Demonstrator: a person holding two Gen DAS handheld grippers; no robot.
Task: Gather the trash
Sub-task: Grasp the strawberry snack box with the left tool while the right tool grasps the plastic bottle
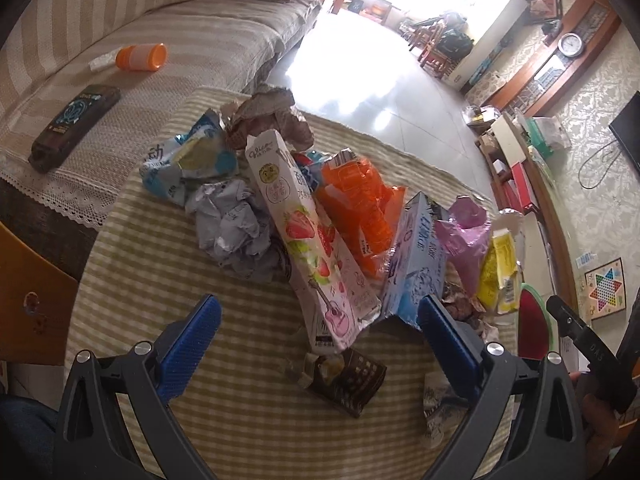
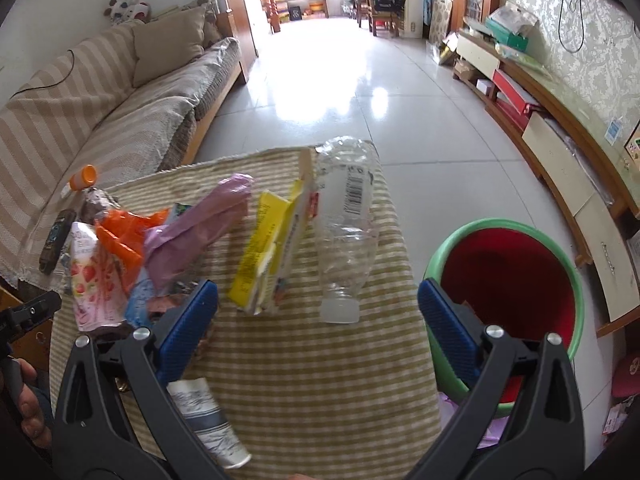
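Note:
Trash is heaped on a striped cloth-covered table (image 1: pixel 160 264): a strawberry carton (image 1: pixel 308 240), an orange wrapper (image 1: pixel 360 208), a light blue carton (image 1: pixel 416 264), crumpled grey paper (image 1: pixel 232 228) and a dark wrapper (image 1: pixel 348 380). My left gripper (image 1: pixel 320 320) hangs open just before the carton's near end, holding nothing. In the right wrist view a clear plastic bottle (image 2: pixel 348 224), a yellow packet (image 2: pixel 272 248) and a pink bag (image 2: pixel 200 232) lie on the table (image 2: pixel 320 380). My right gripper (image 2: pixel 318 304) is open over the bottle's cap end. A red bin with a green rim (image 2: pixel 508 280) stands to its right.
A striped sofa (image 1: pixel 200 44) runs along the left with an orange-capped bottle (image 1: pixel 140 57) and a dark box (image 1: pixel 76 124) on it. A rolled paper tube (image 2: pixel 208 424) lies near the table's front. A low cabinet (image 2: pixel 560 148) lines the right wall; tiled floor (image 2: pixel 340 80) stretches ahead.

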